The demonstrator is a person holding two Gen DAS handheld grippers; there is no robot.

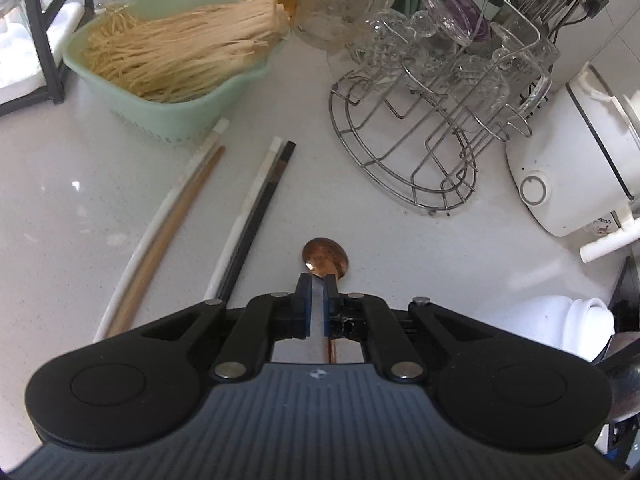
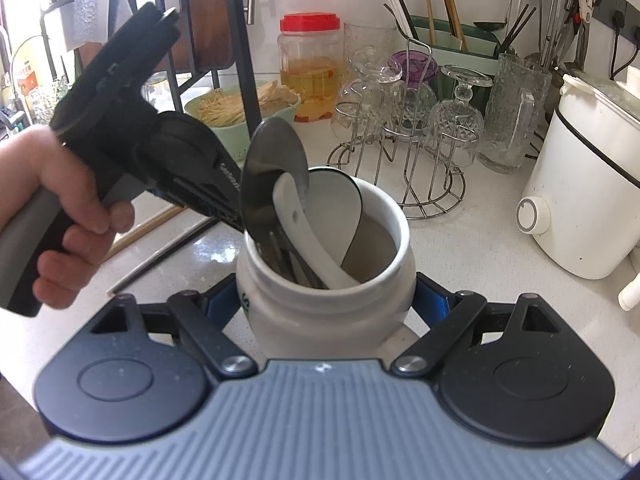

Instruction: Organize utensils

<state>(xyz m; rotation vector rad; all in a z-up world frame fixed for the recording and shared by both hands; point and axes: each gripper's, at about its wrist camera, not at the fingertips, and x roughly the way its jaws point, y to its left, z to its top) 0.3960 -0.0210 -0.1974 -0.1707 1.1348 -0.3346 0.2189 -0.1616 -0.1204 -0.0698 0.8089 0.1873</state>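
The left tongs (image 1: 316, 282) stand almost fully closed, their blue pads pinching the thin neck of a copper-coloured spoon (image 1: 326, 260) just behind its bowl. The spoon lies on the white table (image 1: 80, 216), with its bowl pointing away and its handle running back beneath the tongs. To the left of the spoon lie two pairs of chopsticks: a white and black pair (image 1: 256, 208) near it, and a white and brown pair (image 1: 176, 208) farther left. Beyond them stands a green basket (image 1: 172, 120) of dried noodles, and at the far right a wire rack (image 1: 420, 152) holding upturned glasses.

The right tongs (image 2: 328, 300) stand partly open and clasp a white jar (image 2: 320, 304) from both sides, the blue pads against its body. The jar stands upright on the table and holds a white spoon (image 2: 308, 236), a metal ladle (image 2: 272, 168) and some dark-handled utensils. In the right wrist view, a hand (image 2: 60, 216) holds the handle of the left tongs to the left of the jar. A white cooker (image 2: 584, 200) stands at the right.
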